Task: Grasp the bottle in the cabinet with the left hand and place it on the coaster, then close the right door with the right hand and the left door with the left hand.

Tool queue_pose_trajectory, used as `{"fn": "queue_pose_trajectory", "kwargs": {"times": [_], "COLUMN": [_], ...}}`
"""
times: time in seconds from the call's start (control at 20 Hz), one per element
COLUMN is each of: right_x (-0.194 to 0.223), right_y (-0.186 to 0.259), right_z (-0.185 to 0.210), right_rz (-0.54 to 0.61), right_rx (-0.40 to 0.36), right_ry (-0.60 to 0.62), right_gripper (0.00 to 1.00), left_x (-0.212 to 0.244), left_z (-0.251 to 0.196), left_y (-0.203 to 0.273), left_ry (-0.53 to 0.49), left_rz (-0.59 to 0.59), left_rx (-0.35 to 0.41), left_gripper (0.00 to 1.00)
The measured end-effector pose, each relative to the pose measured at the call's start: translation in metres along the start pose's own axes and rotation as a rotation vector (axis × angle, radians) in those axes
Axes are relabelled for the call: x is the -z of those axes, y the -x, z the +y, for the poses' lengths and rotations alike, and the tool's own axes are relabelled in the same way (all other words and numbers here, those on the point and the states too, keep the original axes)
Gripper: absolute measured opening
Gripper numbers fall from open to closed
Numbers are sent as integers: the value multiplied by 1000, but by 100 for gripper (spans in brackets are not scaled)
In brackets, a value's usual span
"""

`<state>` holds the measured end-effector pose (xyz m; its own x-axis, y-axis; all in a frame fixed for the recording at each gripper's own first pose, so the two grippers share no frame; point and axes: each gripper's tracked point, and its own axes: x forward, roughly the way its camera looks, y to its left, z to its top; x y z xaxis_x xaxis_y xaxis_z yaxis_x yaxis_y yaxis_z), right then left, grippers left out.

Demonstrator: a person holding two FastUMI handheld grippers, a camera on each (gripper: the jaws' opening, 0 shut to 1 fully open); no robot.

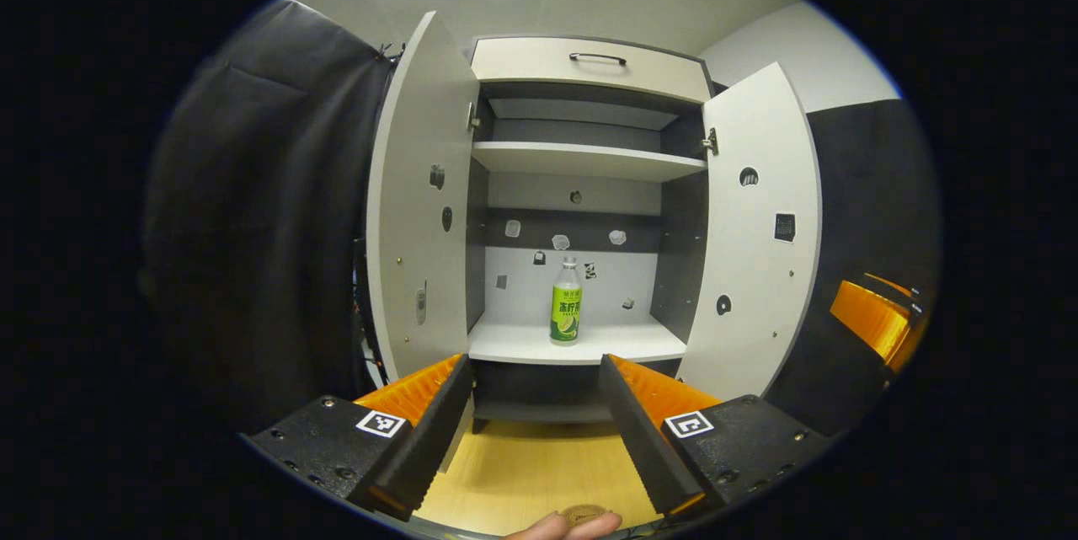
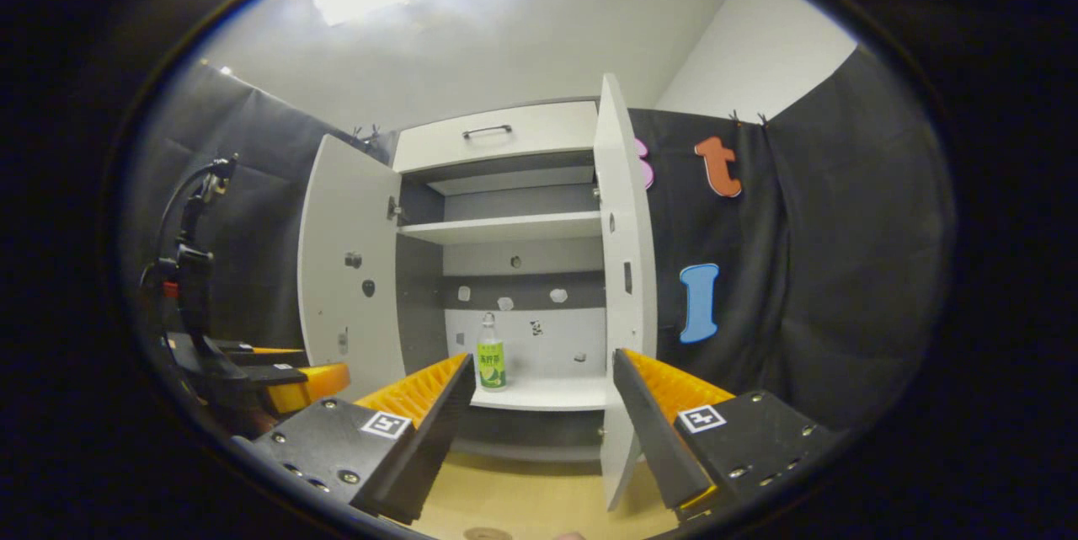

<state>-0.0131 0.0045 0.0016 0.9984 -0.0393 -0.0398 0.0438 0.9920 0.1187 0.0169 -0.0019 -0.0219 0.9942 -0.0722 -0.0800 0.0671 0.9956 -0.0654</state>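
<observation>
Clear green-labelled plastic bottle (image 1: 566,302) upright on lower shelf of open grey-white cabinet (image 1: 581,161). Both doors open. Left gripper (image 1: 536,371) spread wide, empty, well short of bottle. Right gripper (image 2: 543,367) likewise wide, empty.

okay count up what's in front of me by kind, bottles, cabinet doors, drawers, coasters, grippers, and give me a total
bottle, upright on the cabinet's lower shelf: 1
cabinet doors, left door and right door, both open: 2
drawer on top, shut: 1
coaster on the wooden table: 1
grippers, left gripper and right gripper, both open: 2
Total: 7
</observation>
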Motion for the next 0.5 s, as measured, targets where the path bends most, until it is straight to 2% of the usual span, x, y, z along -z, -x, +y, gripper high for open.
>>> {"fn": "queue_pose_trajectory", "kwargs": {"times": [0.05,0.35,0.4,0.45,0.5], "right_x": [2,15,15,16,17], "right_y": [-5,-41,-47,-52,-58], "right_z": [1,1,1,1,1], "right_rz": [5,28,24,23,21], "right_rx": [5,57,61,61,66], "right_ry": [-1,12,14,17,19], "right_gripper": [99,99,95,99,99], "left_x": [2,11,12,13,15], "left_z": [2,7,7,8,7], "left_y": [-10,-87,-100,-114,-128], "left_ry": [-1,-10,-10,-6,-1], "left_rz": [6,28,27,28,32], "left_rx": [5,36,43,47,55], "left_gripper": [96,96,96,96,96]}}
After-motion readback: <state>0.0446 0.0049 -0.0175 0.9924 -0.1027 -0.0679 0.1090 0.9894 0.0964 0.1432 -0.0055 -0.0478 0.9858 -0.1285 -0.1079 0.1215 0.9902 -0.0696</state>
